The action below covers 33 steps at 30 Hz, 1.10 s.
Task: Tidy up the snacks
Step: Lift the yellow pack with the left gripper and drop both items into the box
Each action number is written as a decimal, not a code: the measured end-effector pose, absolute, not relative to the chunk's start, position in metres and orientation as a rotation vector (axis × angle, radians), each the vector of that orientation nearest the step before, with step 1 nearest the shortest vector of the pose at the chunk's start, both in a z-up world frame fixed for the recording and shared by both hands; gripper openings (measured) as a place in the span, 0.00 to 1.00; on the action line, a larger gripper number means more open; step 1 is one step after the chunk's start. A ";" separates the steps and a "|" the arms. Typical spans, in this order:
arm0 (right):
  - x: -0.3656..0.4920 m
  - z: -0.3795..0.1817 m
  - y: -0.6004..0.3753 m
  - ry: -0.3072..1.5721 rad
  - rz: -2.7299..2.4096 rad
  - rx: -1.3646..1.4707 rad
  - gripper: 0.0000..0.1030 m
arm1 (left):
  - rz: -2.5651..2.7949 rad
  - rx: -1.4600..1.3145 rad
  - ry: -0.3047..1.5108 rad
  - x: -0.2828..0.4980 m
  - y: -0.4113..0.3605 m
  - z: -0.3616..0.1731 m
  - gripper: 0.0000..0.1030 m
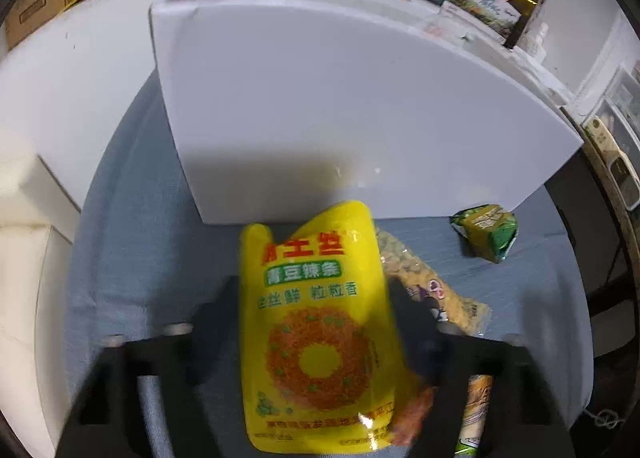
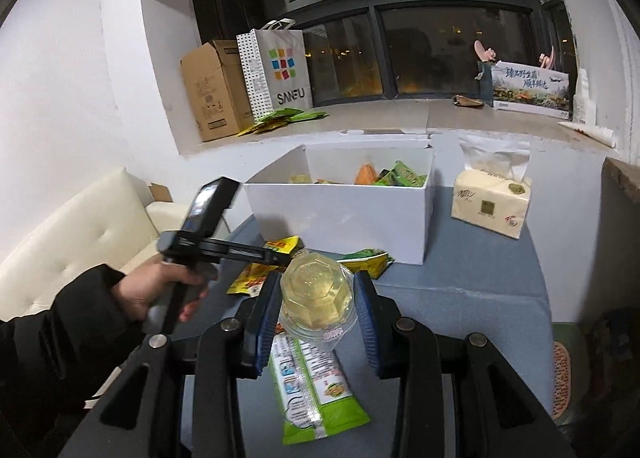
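The right gripper [image 2: 316,298] is holding the clear jelly cup [image 2: 316,294] above the table, short of the white box [image 2: 340,214]. The left gripper [image 1: 316,298] is seemingly pinching the yellow packet [image 1: 316,322]; blur hides contact, so it may be slipping out.

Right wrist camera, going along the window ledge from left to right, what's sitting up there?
Cardboard box → white SANFU paper bag → green snack packets lying flat → dark blue gift bag → printed box → white bottle at the far right.
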State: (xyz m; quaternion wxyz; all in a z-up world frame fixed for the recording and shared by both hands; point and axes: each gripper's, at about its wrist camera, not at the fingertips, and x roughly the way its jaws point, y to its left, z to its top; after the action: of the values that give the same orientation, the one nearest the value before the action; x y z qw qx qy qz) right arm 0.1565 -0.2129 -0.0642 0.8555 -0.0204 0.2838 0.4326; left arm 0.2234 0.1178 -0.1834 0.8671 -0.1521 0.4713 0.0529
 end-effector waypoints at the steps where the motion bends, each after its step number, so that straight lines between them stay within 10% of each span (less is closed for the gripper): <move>1: 0.155 -0.065 -0.213 0.595 0.906 -0.041 0.38 | 0.111 -0.319 0.978 0.221 0.120 -0.182 0.50; 5: 0.153 -0.070 -0.214 0.606 0.908 -0.039 0.38 | 0.126 -0.316 0.919 0.206 0.131 -0.174 0.37; 19: 0.166 -0.066 -0.200 0.620 0.933 0.015 0.38 | -0.009 -0.332 0.550 0.109 0.128 -0.053 0.37; 33: 0.315 -0.016 -0.087 0.675 0.894 0.091 0.39 | -0.001 -0.228 0.551 0.281 0.142 0.010 0.37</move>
State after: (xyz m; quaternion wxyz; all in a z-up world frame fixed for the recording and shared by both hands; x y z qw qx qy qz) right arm 0.3153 -0.0872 -0.0159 0.8462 0.0433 0.3201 0.4239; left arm 0.2815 0.1421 0.0103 0.9559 -0.1124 0.2713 -0.0003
